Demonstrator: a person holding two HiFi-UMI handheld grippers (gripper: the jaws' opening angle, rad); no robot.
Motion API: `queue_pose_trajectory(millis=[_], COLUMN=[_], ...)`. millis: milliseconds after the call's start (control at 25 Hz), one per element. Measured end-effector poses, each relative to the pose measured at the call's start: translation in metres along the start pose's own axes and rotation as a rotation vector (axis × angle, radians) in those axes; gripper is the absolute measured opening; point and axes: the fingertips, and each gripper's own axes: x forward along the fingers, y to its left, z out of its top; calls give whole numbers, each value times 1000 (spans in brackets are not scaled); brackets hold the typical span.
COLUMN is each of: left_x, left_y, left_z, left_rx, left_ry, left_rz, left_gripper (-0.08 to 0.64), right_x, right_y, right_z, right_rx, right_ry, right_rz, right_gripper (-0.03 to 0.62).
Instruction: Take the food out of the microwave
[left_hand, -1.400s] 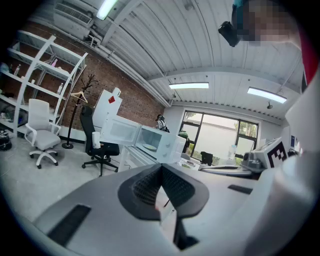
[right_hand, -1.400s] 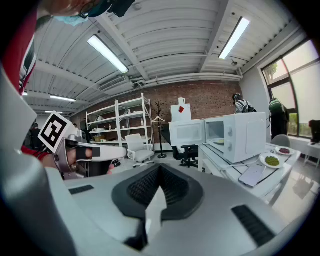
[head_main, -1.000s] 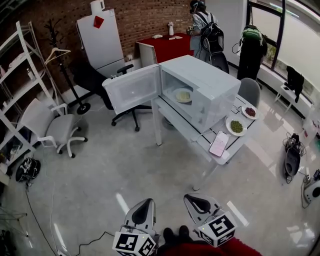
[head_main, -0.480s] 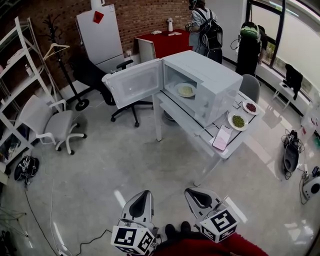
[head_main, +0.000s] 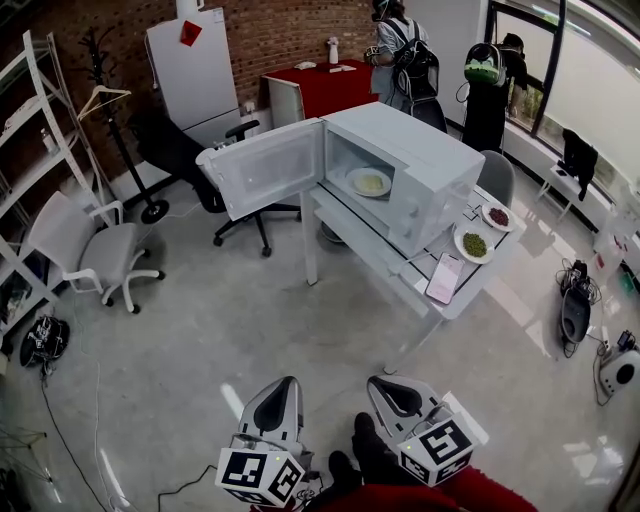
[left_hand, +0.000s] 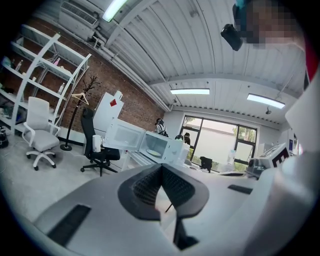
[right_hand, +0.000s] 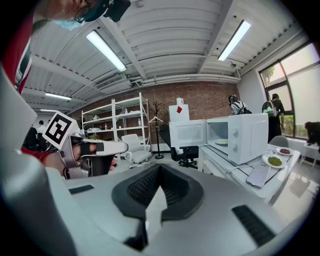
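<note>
The white microwave (head_main: 415, 165) stands on a white table (head_main: 395, 275) across the room, its door (head_main: 265, 170) swung open to the left. A plate of pale food (head_main: 370, 182) lies inside the cavity. Both grippers hang low at my feet, far short of the table. My left gripper (head_main: 285, 392) and right gripper (head_main: 383, 392) are shut with nothing between the jaws. The left gripper view shows the microwave (left_hand: 162, 146) small in the distance. In the right gripper view the microwave (right_hand: 240, 134) and its plate (right_hand: 221, 142) sit at right.
On the table lie a plate of green food (head_main: 474, 244), a plate of red food (head_main: 498, 216) and a phone (head_main: 444, 278). A black office chair (head_main: 185, 150) and a white chair (head_main: 85, 250) stand to the left. A person (head_main: 400, 55) stands by a red table (head_main: 325, 88).
The view has drifted a little, so the microwave and table sit slightly nearer and further left. Both grippers stay low and shut. The person at the back has shifted left.
</note>
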Motion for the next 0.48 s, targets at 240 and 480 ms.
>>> queue_pose_trajectory(millis=[240,480], left_x=[28,74], left_y=[-1,10], left_z=[3,12], left_rx=[-43,-57], left_ry=[5,17], left_rz=[-47,-55], left_gripper=[8,8], right_x=[14,46], right_y=[-18,-49], right_z=[6,14], right_rx=[10,31], right_ry=[0,-4], right_rz=[-13,-16], right_gripper=[11,11])
